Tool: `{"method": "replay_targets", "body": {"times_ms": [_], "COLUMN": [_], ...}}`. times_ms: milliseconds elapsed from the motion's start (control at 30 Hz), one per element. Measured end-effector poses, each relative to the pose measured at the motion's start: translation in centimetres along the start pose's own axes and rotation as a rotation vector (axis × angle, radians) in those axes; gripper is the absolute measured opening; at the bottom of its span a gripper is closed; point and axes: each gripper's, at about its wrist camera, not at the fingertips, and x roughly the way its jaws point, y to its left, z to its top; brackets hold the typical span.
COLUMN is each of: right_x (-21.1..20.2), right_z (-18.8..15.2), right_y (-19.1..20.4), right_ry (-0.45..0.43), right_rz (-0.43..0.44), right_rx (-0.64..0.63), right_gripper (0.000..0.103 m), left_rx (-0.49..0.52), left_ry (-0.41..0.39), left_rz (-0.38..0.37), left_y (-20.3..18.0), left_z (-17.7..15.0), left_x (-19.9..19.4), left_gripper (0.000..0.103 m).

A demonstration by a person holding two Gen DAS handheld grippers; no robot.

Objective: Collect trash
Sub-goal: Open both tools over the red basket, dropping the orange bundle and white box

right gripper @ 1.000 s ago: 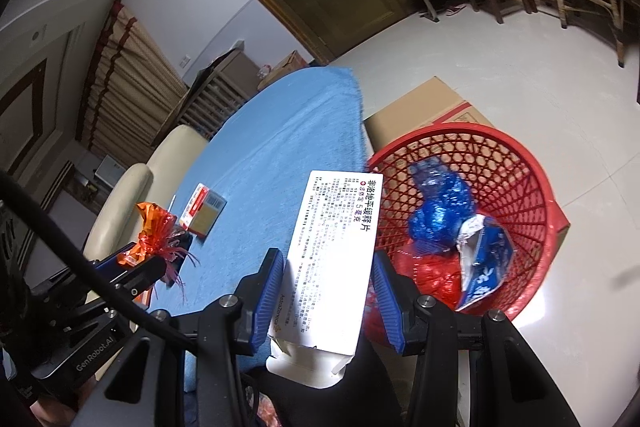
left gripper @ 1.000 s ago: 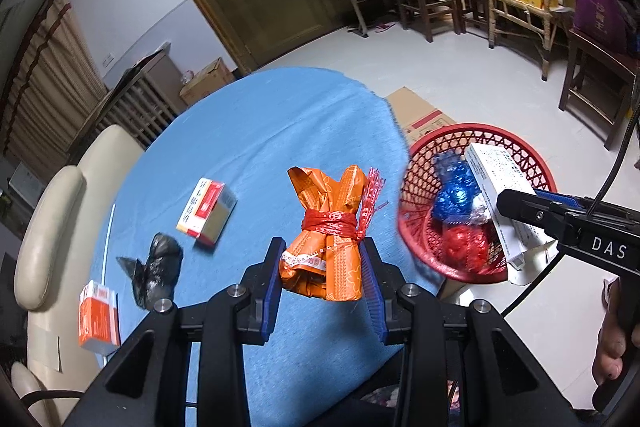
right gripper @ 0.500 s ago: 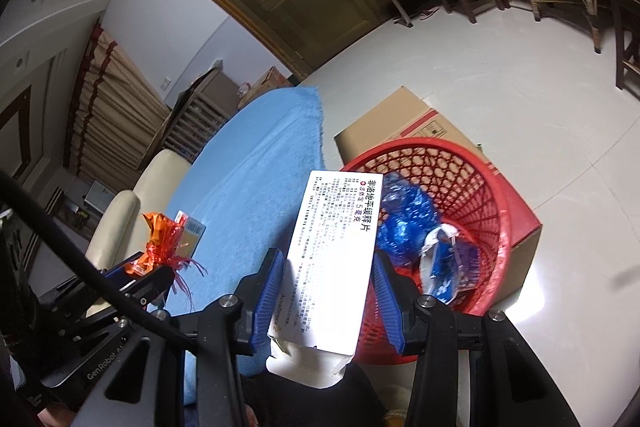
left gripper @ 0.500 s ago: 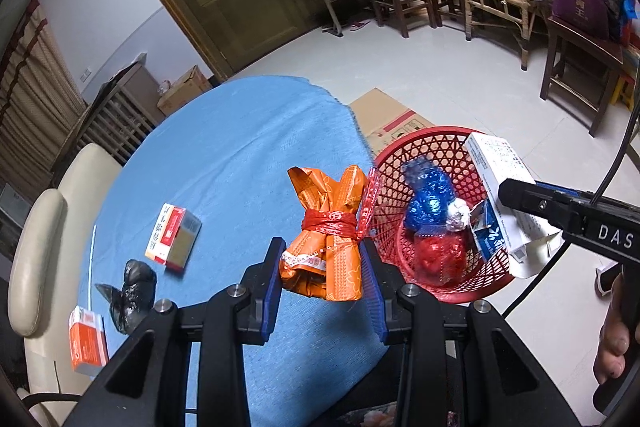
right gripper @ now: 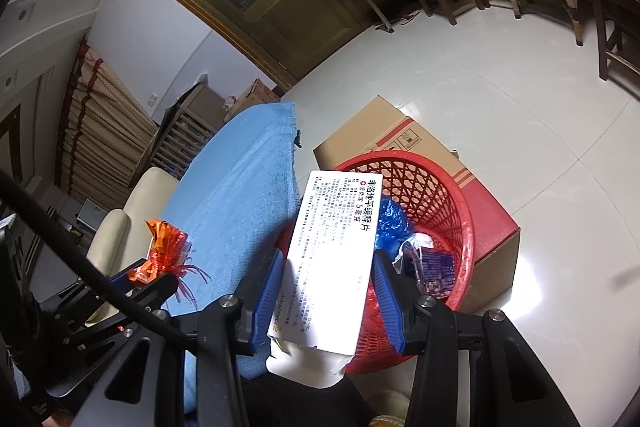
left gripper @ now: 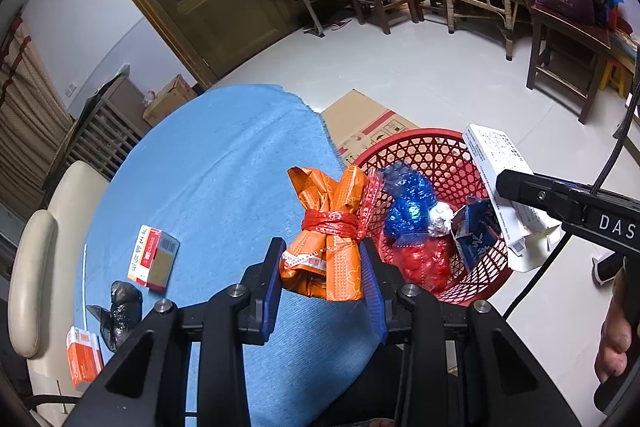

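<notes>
My left gripper [left gripper: 323, 269] is shut on an orange wrapper bundle [left gripper: 326, 227] tied with red ribbon, held above the blue table's edge beside the red basket [left gripper: 420, 151]. My right gripper [right gripper: 329, 287] is shut on a white medicine box [right gripper: 334, 247] with black print, held over the red basket [right gripper: 448, 187]. The basket stands on the floor and holds blue, red and silver wrappers [left gripper: 412, 203]. The white box [left gripper: 496, 163] and the right gripper's finger also show at the right of the left wrist view. The orange bundle [right gripper: 160, 251] appears at the left of the right wrist view.
On the blue table [left gripper: 208, 163] lie a red-and-white box [left gripper: 152, 259], a black crumpled bag [left gripper: 120, 311] and an orange box [left gripper: 82, 355]. A cardboard box [right gripper: 404, 135] stands behind the basket. A cream chair [left gripper: 32, 267] sits at the table's left; wooden chairs line the far wall.
Both grippers have moved along the table edge toward the basket with their loads. The basket now sits closer beneath the white box, and the table items have slid left in view.
</notes>
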Motion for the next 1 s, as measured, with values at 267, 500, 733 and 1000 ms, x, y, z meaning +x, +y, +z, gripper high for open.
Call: {"method": "replay_targets", "body": {"times_ms": [267,500,733,1000], "right_x": [-0.3,-0.1,0.2,0.0], "right_z": [1.1,2.4,2.8,2.3], "right_y": [-0.5,-1.0,-1.7,-0.9], "right_ry": [-0.019,-0.028,-0.015,0.000], "right_rz": [-0.009,-0.012,0.004,0.007], "right_rx": [0.018,0.065,0.111,0.083], "right_gripper": [0.049,0.064,0.068,0.068], "left_rx": [-0.005,-0.031,-0.059,-0.143], "left_ry": [0.011,-0.003,-0.017,0.001], "left_rz": [-0.055,-0.172,-0.173,-0.071], "left_y": [-0.5,-0.6,0.5,4.5], "left_z": [0.7,1.6,1.2,-1.2], "left_x": [1.1,1.7,1.5,0.2], "left_gripper": [0.040,0.058,0.064,0.065]}}
